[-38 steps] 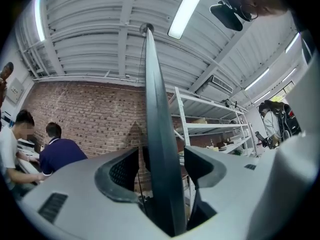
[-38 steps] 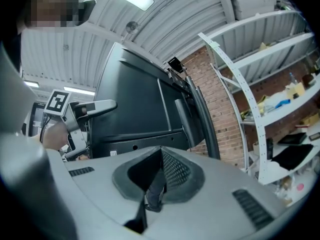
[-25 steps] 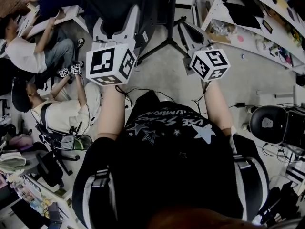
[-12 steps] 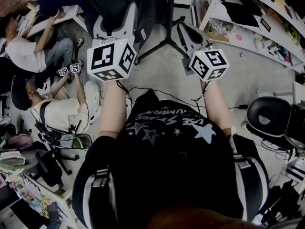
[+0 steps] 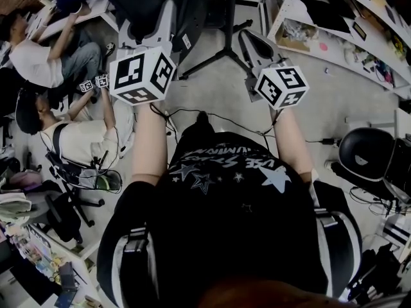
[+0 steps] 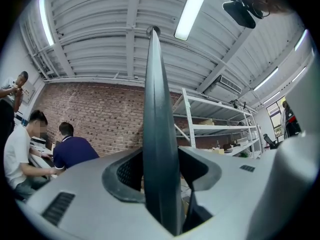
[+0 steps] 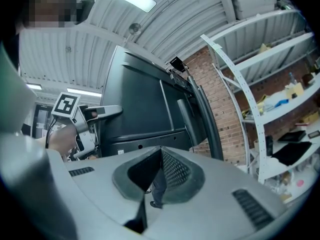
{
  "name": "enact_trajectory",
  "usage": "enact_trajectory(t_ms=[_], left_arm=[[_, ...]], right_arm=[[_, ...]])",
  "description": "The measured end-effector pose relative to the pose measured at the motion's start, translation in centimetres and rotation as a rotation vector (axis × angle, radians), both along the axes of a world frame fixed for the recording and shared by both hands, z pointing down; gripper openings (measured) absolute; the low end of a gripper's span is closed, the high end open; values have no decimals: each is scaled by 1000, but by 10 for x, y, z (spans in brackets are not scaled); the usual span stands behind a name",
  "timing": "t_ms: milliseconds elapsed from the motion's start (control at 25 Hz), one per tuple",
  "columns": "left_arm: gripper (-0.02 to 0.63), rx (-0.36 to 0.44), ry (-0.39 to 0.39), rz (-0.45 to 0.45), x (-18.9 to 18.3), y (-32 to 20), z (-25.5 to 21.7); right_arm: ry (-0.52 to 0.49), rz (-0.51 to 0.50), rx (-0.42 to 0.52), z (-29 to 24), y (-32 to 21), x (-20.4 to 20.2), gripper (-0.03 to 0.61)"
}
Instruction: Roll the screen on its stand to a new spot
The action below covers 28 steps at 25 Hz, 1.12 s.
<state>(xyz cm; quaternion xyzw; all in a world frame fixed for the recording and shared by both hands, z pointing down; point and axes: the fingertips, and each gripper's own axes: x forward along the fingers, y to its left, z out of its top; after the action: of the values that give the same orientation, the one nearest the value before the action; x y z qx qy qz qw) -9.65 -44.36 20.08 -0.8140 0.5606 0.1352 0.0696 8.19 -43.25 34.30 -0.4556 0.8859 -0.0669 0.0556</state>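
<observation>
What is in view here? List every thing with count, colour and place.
screen: one, black, straight ahead, edge-on between the left claw's jaws
stand: one, black, splayed legs on the grey floor
shelving: one run, white, along the right
office chair: one, black, far right
people: at least three, white and dark blue tops, at the left
brick wall: one, reddish brown, behind the people
ceiling lights: several strips, white, overhead
left claw: one, grey, closed on the screen's edge
right claw: one, grey, jaws together, nothing between them
marker cubes: two, black-and-white, one on each claw
forearms: two, bare, behind the cubes
</observation>
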Motion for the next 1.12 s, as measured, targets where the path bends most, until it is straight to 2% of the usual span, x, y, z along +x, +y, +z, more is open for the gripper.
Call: enact_trajectory(t_ms=[320,920,1120], left_arm=[[221,6,-12,-10,-6,25,0],[221,12,5,21,15,77,2],[221,18,17,49,11,95,4]], right_arm=[[-2,-10,-19,9,29,5,8],[10,-17,-25,15,88,5,7],[6,26,-14,13,102,2,7]])
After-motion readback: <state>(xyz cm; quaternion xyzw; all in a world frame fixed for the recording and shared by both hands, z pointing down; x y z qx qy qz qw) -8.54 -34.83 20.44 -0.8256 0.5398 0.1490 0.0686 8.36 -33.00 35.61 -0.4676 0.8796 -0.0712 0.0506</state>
